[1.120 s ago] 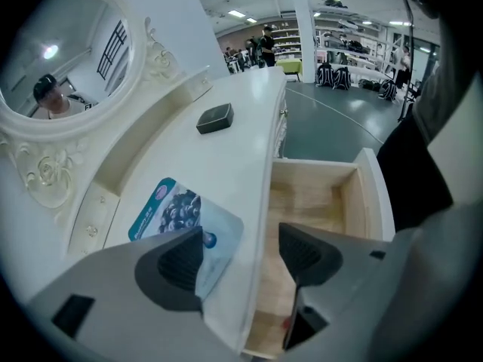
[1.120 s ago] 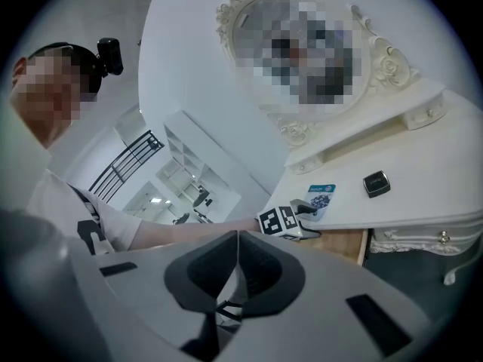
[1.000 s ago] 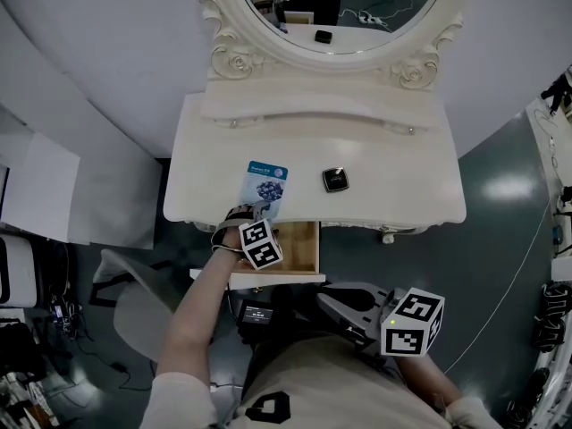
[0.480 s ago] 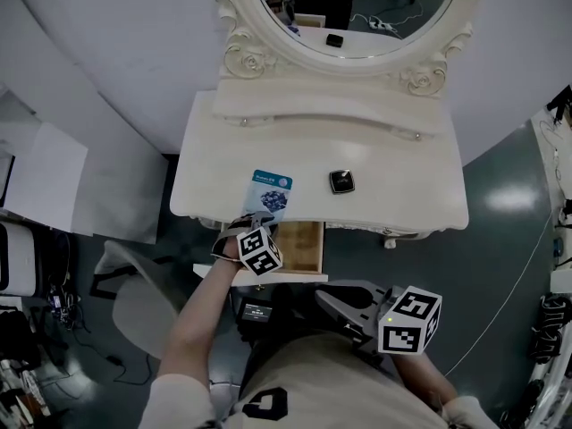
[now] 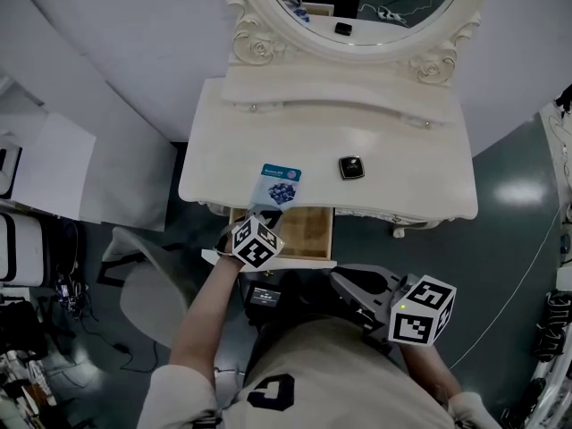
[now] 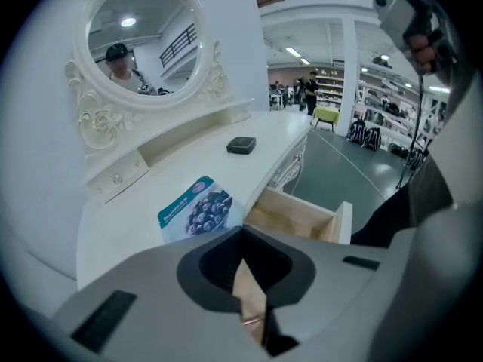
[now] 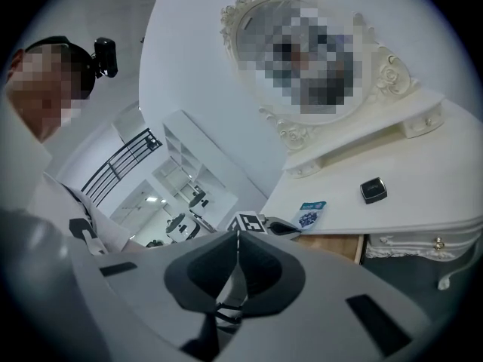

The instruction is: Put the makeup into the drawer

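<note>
A blue sachet with a blueberry picture [image 5: 280, 186] [image 6: 195, 211] sits at the front edge of the white vanity table [image 5: 411, 181]. My left gripper [image 5: 266, 211] [image 6: 243, 228] is shut on its near edge, and that edge is hidden behind the jaws. Just below it the wooden drawer [image 5: 326, 232] [image 6: 302, 219] stands pulled out. A black compact [image 5: 351, 167] [image 6: 241, 145] lies further right on the tabletop. My right gripper [image 5: 344, 282] [image 7: 238, 232] hangs low in front of my body, shut and holding nothing. The right gripper view also shows the sachet [image 7: 310, 214] and the compact [image 7: 373, 189].
An oval mirror [image 5: 357, 7] in a carved frame rises at the back of the table, above a low shelf with small knobs [image 5: 340, 105]. A grey chair [image 5: 143, 293] stands on the floor to the left. Cables and gear lie along the left edge.
My left gripper's jaws have closed on the sachet's near edge, and the gripper has risen a little and rolled. The sachet has shifted slightly toward the table's front. The right gripper has stayed put.
</note>
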### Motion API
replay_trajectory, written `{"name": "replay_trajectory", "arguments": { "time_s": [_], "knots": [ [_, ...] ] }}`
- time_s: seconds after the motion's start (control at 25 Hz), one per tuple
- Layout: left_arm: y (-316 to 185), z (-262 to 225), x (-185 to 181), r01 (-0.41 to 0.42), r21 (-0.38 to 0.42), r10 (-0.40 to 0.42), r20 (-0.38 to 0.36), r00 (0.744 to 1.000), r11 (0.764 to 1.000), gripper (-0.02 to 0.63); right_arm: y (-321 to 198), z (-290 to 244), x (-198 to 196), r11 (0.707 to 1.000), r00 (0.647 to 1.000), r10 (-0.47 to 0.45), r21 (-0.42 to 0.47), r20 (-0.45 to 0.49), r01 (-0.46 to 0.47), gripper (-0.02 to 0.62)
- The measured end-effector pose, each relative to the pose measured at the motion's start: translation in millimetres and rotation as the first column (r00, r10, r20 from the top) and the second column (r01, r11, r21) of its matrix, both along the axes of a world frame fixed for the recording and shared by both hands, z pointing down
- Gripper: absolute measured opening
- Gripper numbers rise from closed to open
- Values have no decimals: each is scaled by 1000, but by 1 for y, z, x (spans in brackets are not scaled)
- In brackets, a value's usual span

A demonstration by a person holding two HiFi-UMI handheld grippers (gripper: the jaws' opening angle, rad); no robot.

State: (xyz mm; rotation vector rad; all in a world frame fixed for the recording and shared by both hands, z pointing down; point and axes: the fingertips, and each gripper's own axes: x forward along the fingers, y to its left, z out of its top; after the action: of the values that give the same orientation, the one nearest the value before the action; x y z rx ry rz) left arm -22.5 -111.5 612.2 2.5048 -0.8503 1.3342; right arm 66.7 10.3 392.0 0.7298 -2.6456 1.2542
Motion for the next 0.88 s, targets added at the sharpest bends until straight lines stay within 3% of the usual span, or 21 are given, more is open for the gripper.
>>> {"name": "replay_trajectory", "arguments": {
  "time_s": [0.44,0.88],
  "knots": [
    [23,-52,-29,109,34,-105,-110,988,993,55,0,1,-10,1000,1000,-29,-3,10,29,29],
    [32,-97,-35,116,109,-98,-153,983,987,55,3,-6,-18,999,999,-44,16,0,44,28]
  ]
}}
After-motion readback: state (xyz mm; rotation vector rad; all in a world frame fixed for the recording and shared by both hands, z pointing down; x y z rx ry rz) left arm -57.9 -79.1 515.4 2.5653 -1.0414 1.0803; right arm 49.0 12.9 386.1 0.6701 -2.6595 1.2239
